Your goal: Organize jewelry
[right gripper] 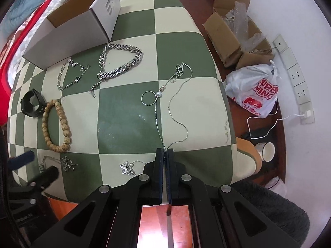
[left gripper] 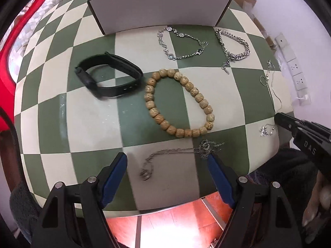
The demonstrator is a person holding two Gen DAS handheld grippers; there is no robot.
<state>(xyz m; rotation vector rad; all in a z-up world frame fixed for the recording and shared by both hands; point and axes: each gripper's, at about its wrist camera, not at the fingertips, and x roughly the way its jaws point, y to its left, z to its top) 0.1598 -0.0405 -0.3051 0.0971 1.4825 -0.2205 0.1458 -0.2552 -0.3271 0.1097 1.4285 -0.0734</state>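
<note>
Thin silver necklace point(right gripper: 163, 111) lying on checkered table point(right gripper: 128, 124), running lengthwise from frame centre down to right gripper point(right gripper: 165, 154), which is pinching its lower end. White box point(right gripper: 82, 20) sitting upper left. Left gripper point(left gripper: 167, 159) hanging spread wide over tangled chain point(left gripper: 178, 150), lower middle.

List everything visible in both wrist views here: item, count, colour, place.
Cardboard box: 1, white, open, far end of checkered table.
Fitness band: 1, black, left of centre.
Wooden bead bracelet: 1, tan, centre.
Thin link bracelet: 1, silver, before the box.
Curb chain bracelet: 1, silver, right of it.
Fine necklace with ring and beads: 1, silver, right side, end pinched.
Butterfly pendant: 1, silver, near edge.
Tangled dark chain: 1, grey, near edge.
Plastic bag: 1, white and red, floor.
Brown cartons: floor.
Left gripper: open.
Right gripper: shut on necklace.
</note>
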